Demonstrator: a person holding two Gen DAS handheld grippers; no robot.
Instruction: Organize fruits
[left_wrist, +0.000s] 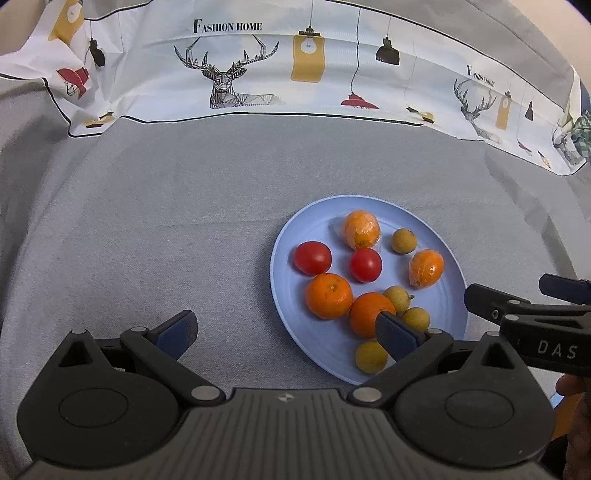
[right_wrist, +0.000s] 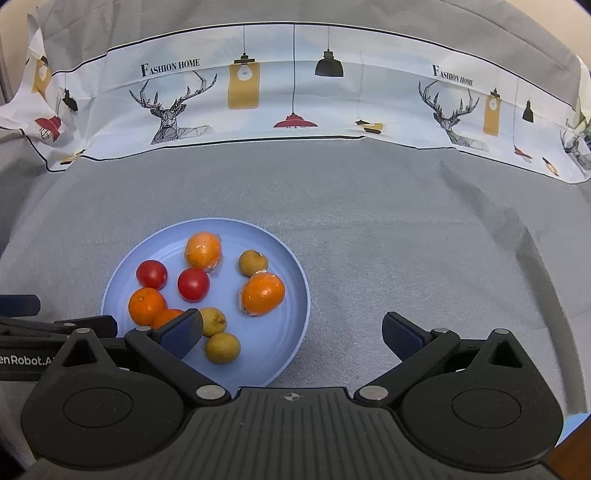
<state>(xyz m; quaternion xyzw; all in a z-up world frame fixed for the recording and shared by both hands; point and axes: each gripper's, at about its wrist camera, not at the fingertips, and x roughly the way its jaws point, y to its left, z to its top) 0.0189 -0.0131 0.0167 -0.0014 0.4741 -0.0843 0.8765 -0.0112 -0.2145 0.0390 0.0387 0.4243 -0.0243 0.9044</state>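
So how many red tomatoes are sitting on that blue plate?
2. One tomato lies near the left rim of the plate; the other tomato is beside it, nearer the middle. None looks hidden.

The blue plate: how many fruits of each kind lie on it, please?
Blue plate holds:
Oranges, bare: 2
Oranges, wrapped in plastic: 2
Red tomatoes: 2
Small yellow-brown fruits: 4
Total: 10
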